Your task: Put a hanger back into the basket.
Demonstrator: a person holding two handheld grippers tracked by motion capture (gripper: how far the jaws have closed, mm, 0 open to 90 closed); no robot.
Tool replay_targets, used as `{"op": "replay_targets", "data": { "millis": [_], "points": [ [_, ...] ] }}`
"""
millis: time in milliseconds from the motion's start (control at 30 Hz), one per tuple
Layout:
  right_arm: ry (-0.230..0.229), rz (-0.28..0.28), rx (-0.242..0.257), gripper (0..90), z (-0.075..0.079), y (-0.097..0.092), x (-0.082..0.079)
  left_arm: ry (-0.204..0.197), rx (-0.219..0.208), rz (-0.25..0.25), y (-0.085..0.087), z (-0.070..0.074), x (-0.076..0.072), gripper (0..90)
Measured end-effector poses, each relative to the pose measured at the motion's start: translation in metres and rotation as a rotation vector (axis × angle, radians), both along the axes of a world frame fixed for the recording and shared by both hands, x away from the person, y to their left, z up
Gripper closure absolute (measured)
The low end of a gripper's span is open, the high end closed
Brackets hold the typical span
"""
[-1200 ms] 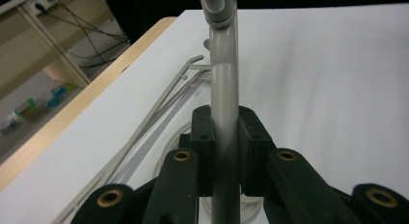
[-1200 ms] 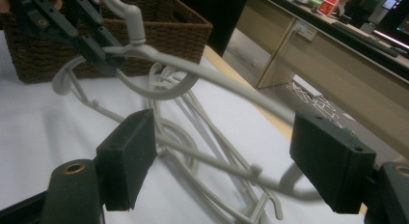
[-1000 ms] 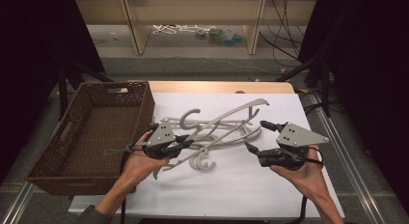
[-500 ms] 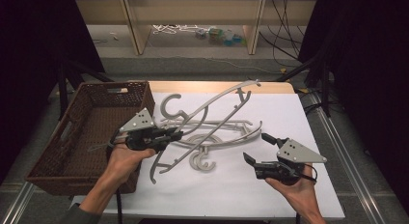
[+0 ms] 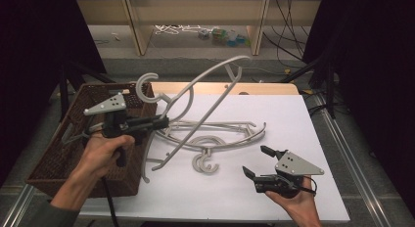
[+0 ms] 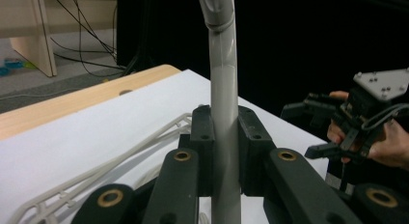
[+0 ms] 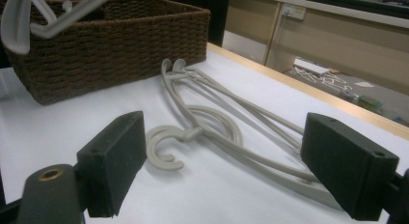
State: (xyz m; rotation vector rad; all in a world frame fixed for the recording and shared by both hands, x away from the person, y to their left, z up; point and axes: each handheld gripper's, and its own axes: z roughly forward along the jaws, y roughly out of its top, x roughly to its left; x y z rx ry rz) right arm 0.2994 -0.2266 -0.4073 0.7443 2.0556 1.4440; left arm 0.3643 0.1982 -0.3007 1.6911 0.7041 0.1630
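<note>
Overhead, the left gripper (image 5: 159,123) holds one grey hanger (image 5: 205,97) lifted and tilted beside the wicker basket (image 5: 58,158), while more hangers (image 5: 220,139) lie tangled on the white surface (image 5: 293,124). The right gripper (image 5: 254,163) hovers low with jaws apart, holding nothing.

In the left gripper view, the jaws are clamped on the hanger's bar (image 6: 224,137).

In the right gripper view, the pile's hook (image 7: 161,149) lies just ahead. The raised hanger's lower end possibly snags the pile and could drag it. No writing is legible.
</note>
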Motion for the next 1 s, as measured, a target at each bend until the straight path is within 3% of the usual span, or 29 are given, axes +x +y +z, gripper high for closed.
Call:
{"op": "replay_targets", "data": {
  "millis": [167, 333, 467, 567, 900, 1000],
  "points": [
    [0.002, -0.003, 0.001, 17.3, -0.002, -0.001, -0.001, 0.009, -0.032, 0.015, 0.017, 0.020, 0.002, 79.5],
    [0.014, 0.004, -0.002, 17.5, -0.002, -0.001, -0.002, -0.025, 0.004, 0.072, 0.038, 0.041, 0.001, 79.5],
    [0.013, 0.006, -0.007, 17.4, -0.003, -0.002, -0.002, -0.052, 0.045, 0.127, 0.055, 0.048, 0.004, 79.6],
    [0.016, 0.007, -0.009, 17.4, -0.004, -0.003, -0.003, -0.052, 0.051, 0.169, 0.068, 0.047, 0.007, 79.6],
    [0.016, 0.003, -0.007, 17.0, -0.007, -0.005, -0.005, -0.029, 0.138, 0.302, 0.110, 0.026, 0.025, 79.6],
    [0.011, 0.000, -0.001, 17.0, -0.007, -0.005, -0.006, -0.014, 0.161, 0.364, 0.126, 0.018, 0.029, 79.5]
  ]
}}
